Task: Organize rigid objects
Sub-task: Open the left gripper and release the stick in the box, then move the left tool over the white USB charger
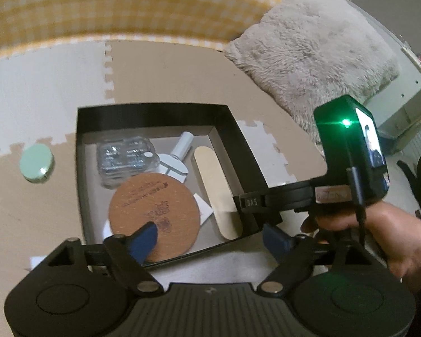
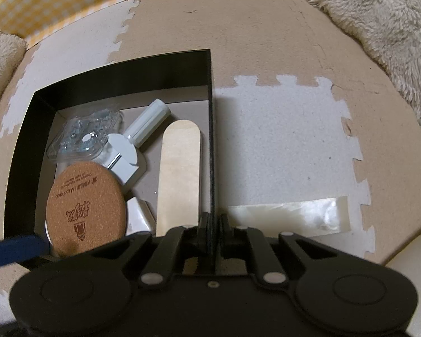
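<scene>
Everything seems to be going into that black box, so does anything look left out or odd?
One mint-green oval disc lies alone on the floor mat, left of the black box.

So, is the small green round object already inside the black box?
No, the green round object lies on the foam mat, apart from the black box and to its left in the left wrist view.

The left wrist camera looks steeply down from close above the near edge of the open black cardboard box (image 1: 165,118) on the puzzle-mat floor. The right wrist camera looks down more steeply along that box's right wall (image 2: 212,140). Both views share the box interior and the round cork coaster (image 1: 154,216) (image 2: 85,209).
</scene>
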### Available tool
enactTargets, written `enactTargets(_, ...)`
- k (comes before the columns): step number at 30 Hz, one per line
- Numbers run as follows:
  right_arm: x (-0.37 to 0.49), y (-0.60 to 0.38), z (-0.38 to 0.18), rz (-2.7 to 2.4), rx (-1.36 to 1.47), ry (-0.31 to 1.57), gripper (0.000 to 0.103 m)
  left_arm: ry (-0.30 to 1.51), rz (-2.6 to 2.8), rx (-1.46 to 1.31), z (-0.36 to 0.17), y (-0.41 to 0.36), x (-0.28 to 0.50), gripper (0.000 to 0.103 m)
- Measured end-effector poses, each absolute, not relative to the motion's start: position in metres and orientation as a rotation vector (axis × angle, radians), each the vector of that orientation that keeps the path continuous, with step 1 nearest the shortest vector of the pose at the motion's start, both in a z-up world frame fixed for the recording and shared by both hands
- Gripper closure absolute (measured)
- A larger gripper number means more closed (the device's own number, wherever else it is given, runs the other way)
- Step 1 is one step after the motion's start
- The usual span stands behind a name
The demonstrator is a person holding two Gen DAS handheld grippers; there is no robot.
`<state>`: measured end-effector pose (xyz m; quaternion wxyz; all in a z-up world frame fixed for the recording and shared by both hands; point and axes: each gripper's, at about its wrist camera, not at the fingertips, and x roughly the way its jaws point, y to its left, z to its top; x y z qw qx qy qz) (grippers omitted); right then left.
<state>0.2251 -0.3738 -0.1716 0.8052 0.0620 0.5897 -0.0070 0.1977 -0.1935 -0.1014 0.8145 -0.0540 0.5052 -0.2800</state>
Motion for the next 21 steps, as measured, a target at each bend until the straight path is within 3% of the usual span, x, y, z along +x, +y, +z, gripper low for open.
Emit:
enactTargets(2,0.225,-0.374,-0.172,-0.015,0.133,1.263,0.095,1.071,-0.593,-0.099,-0.097,-0.189,0.195,0.009)
enactTargets(7,0.225,-0.373,-0.171,-0.014,0.128,1.263,0.095,1.044,-0.565,-0.055,-0.092,-0.178,0.188,0.001)
enactTargets(21,0.225,-0.373,-0.171,-0.014,0.132,1.263,0.095,1.017,-0.616,0.089,-0.104,-0.138,0.167,0.000)
